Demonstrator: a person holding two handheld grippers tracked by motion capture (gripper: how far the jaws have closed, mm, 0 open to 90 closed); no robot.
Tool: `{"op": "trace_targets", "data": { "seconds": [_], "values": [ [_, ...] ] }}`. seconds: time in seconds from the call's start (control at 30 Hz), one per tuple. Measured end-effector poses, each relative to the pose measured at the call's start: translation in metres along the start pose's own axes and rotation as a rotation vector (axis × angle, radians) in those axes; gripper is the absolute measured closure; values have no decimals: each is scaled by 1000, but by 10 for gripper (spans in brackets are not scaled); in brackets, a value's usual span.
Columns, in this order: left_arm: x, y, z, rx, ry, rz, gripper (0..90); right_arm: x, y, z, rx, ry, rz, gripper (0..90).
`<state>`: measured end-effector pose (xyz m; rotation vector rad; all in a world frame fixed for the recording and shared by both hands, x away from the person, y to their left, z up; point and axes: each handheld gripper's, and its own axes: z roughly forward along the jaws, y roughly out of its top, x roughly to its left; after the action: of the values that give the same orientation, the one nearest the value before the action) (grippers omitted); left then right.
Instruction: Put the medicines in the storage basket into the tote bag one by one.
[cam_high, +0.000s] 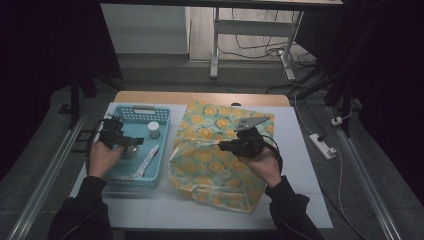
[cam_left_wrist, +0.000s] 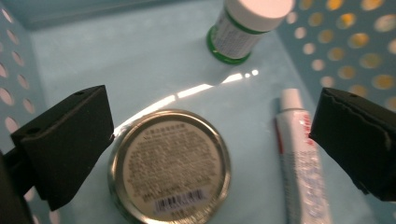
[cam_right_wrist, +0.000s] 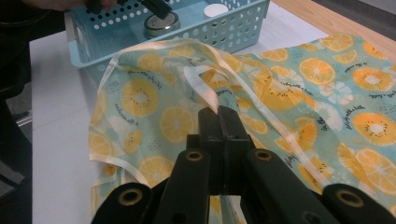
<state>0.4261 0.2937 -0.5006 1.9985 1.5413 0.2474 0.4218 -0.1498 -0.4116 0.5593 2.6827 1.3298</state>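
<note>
**Left gripper wide over the tin, right gripper pinching the bag**

The left gripper (cam_high: 121, 141) is inside the blue basket (cam_high: 113, 111), which stands on the left part of the table (cam_high: 310, 165). In the left gripper view its two black jaws are far apart, and nothing is pressed between them. The round tin (cam_left_wrist: 170, 165) lies flat on the basket floor between the jaws. The left jaw is just at the edge of the tin; I cannot tell if it touches. The right jaw is apart from the tin and is near the tube (cam_left_wrist: 301, 154), which lies beside the tin. A small bottle (cam_left_wrist: 247, 25) with a white cap and green label stands farther back in the basket.

The right gripper (cam_right_wrist: 218, 112) has its jaws pressed together. They pinch the pale border of the bag (cam_right_wrist: 289, 93), which has an orange-slice pattern, and the fabric is lifted a little at this place. In the high view the bag (cam_high: 210, 165) lies spread on the table just to the right of the basket, and the right gripper (cam_high: 225, 146) is over its middle.
</note>
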Motion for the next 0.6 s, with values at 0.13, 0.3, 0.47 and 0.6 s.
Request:
{"op": "trace_targets", "data": {
  "seconds": [0.13, 0.3, 0.47, 0.6],
  "values": [
    [-3, 4, 6, 37, 17, 29, 0, 0, 0, -1, -4, 2, 3, 900],
    [-4, 5, 17, 80, 13, 36, 0, -1, 0, -2, -7, 4, 2, 900],
    [-2, 5, 23, 135, 27, 33, 0, -1, 0, -2, -6, 5, 1, 900],
    [-4, 6, 26, 180, 39, 29, 0, -1, 0, -2, -6, 6, 3, 900]
  ]
}}
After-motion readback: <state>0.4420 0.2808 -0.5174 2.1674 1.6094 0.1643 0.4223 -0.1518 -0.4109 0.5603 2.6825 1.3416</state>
